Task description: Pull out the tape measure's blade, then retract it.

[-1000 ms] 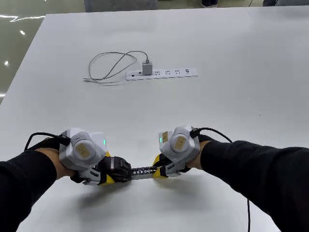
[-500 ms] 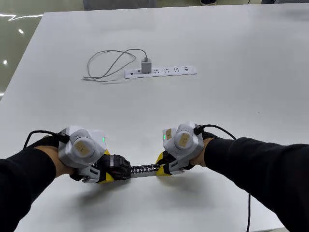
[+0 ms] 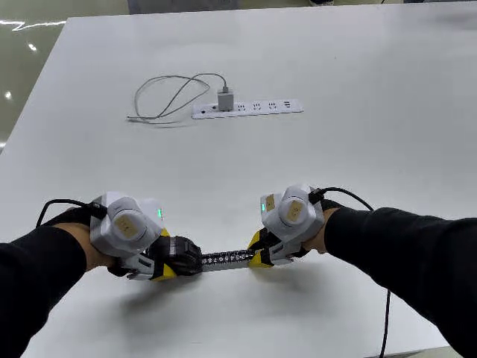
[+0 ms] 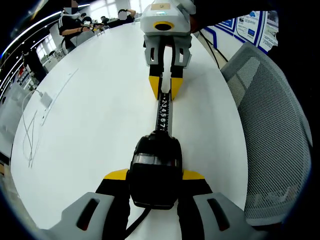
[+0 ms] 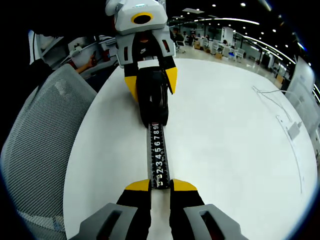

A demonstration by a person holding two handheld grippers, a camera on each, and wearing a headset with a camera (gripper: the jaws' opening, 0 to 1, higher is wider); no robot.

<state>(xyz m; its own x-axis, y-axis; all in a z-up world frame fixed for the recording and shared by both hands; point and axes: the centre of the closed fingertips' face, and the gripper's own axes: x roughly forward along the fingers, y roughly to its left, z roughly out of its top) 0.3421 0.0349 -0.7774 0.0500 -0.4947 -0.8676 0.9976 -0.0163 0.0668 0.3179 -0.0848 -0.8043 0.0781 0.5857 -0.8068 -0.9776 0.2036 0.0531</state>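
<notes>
Head view: the tape measure [image 3: 182, 256] sits close to the near edge of the white table [image 3: 358, 112], roughly midway along that edge. The left gripper [image 3: 168, 257] clamps its black case from both sides. The blade [image 3: 227, 259] runs out sideways, low over the tabletop, to the right gripper [image 3: 257, 253], whose jaws are pinched narrow on the blade's free end. Toward the far edge lie a white power strip [image 3: 250, 108] and a looped grey cable [image 3: 168, 97], both well apart from the work. Left gripper view: the yellow-tipped jaws of the left gripper [image 4: 155, 175] press on the case [image 4: 156, 170]; the numbered blade [image 4: 164, 112] leads straight ahead to the right gripper [image 4: 166, 85]. A mesh chair [image 4: 270, 125] stands beside the table edge. Right gripper view: the right gripper [image 5: 160, 186] is closed on the blade [image 5: 157, 150] (numerals 2 to 9 legible), which ends at the case [image 5: 153, 97] between the left gripper's [image 5: 150, 82] jaws.
</notes>
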